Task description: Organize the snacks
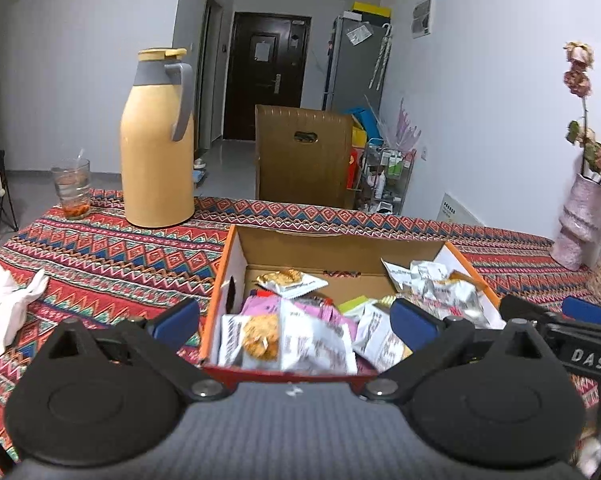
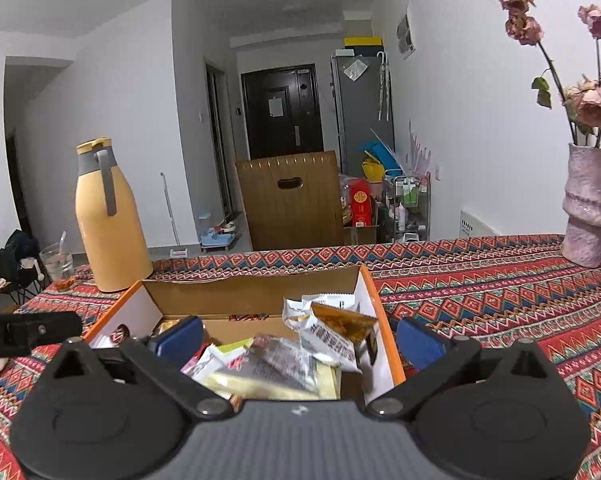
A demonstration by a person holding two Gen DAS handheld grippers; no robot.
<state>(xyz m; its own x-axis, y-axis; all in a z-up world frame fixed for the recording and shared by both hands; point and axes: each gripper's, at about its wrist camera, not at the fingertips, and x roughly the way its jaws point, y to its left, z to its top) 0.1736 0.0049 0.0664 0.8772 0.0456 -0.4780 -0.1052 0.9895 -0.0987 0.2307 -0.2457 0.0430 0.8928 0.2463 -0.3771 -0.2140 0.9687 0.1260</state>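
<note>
Left wrist: box (image 1: 236, 256) sits open on the tablecloth (image 1: 100, 248), snacks (image 1: 300, 336) heaped at its near end, likely gathered there for sorting. Left gripper (image 1: 296, 320) hovers low at the near wall, fingers wide apart, holding nothing.

Right wrist: same box (image 2: 384, 328), packets (image 2: 332, 336) piled inside. Right gripper (image 2: 300, 340) level over the right end, fingers apart, empty. Thermos (image 2: 108, 216) stands behind the box.

The box (image 1: 236, 264) sits on the table (image 1: 112, 264) with snack packets (image 1: 300, 336) piled inside. Behind the box to its left stands the flask (image 1: 156, 144), and left of the flask a glass (image 1: 71, 188). Far right of the box stands a vase (image 1: 580, 224); far left lies a cloth (image 1: 4, 304).
</note>
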